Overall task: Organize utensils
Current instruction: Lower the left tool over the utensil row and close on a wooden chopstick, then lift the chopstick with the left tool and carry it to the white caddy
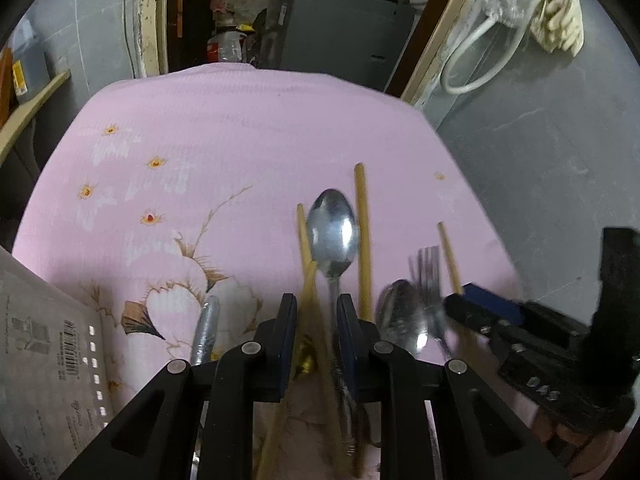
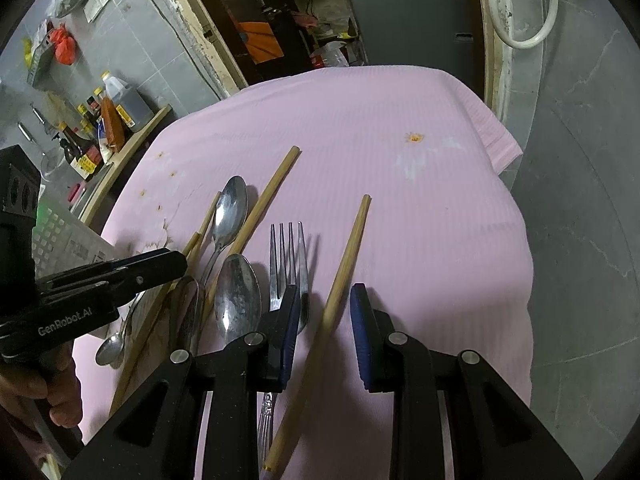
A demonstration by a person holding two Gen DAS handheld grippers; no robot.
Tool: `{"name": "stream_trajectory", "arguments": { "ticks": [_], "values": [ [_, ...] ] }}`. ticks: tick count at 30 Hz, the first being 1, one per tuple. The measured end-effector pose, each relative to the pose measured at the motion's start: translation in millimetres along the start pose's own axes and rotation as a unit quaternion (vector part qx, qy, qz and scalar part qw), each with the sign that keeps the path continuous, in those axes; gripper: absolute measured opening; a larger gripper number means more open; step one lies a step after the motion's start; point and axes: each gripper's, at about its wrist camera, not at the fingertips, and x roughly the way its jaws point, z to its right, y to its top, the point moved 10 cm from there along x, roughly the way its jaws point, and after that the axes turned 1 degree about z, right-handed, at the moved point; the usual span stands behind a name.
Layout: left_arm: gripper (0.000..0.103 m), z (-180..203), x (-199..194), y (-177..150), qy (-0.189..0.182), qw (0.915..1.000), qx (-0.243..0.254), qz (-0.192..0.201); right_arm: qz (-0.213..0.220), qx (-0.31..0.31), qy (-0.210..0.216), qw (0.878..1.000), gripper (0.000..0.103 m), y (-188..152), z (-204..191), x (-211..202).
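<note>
While the left gripper (image 1: pixel 316 322) straddles a spoon handle (image 1: pixel 334 300) and crossed chopsticks (image 1: pixel 310 280) mid-table and the narrowly parted right gripper (image 2: pixel 325 322) brackets, ungripped, a lone chopstick (image 2: pixel 344 264) toward the right edge, closing could pinch several pieces or roll that chopstick off.

Left wrist view: the fork (image 1: pixel 428 276) and the nearer spoon (image 1: pixel 400 316) beside it are motion-blurred; tine count unreadable there. The handle of the farther spoon (image 1: pixel 332 232) and the near ends of two chopsticks (image 1: pixel 310 304) run under the left tongs (image 1: pixel 317 320), so contact with the pads cannot be confirmed. A white basket (image 1: pixel 48 360) is cut by the left edge; its label print is too small to read.

Right wrist view: the fork handle passes beneath the right tongs (image 2: pixel 325 320). A small spoon (image 2: pixel 112 346) lies partly hidden under the other tool.
</note>
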Motion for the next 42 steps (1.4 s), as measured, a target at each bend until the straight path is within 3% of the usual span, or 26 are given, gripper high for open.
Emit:
{"name": "stream_trajectory", "arguments": {
  "ticks": [6, 9, 16, 18, 19, 23, 26, 32, 37, 42],
  "values": [
    [0.019, -11.5, 9.2, -4.4, -0.011, 0.9995, -0.023, -0.018, -0.001, -0.002, 0.003, 1.000, 0.023, 0.8, -0.6, 0.2],
    [0.010, -11.6, 8.7, -4.9, -0.033, 0.9986, -0.032, -0.026, -0.003, -0.001, 0.006, 1.000, 0.023, 1.4, 0.7, 1.1],
    [0.009, -2.2, 1.9, -12.8, -0.030, 0.9983, -0.014, -0.048, -0.034, -0.001, -0.008, 0.999, 0.023, 2.7, -2.8, 6.4],
    [0.008, -2.3, -4.6, -12.0, -0.029, 0.9986, -0.013, -0.042, -0.039, -0.013, -0.032, 0.999, 0.018, 2.1, -3.1, 7.4],
    [0.007, -1.8, -8.9, -10.7, -0.028, 0.9989, -0.010, -0.037, -0.040, -0.018, -0.042, 0.998, 0.010, 1.5, -2.4, 7.5],
    [0.006, 1.0, -35.9, -0.5, -0.029, 0.9995, 0.002, -0.011, -0.036, 0.054, 0.004, 0.998, 0.008, -1.8, 2.2, 1.0],
    [0.006, 0.1, -59.8, 8.2, -0.033, 0.9994, 0.007, 0.011, -0.003, 0.084, 0.030, 0.996, 0.007, -0.6, 0.4, -20.3],
    [0.006, -1.8, -105.8, 19.5, -0.055, 0.9973, 0.011, 0.047, 0.075, 0.084, 0.046, 0.993, 0.006, 4.3, -23.0, -86.5],
    [0.006, -7.1, -162.4, 37.0, -0.066, 0.9922, 0.011, 0.105, 0.139, 0.057, 0.028, 0.988, 0.006, 22.1, -47.9, -139.9],
    [0.006, -21.0, -228.4, 69.5, -0.060, 0.9821, 0.016, 0.178, 0.201, 0.037, 0.051, 0.977, 0.006, 49.0, -75.8, -189.6]
  ]
}}
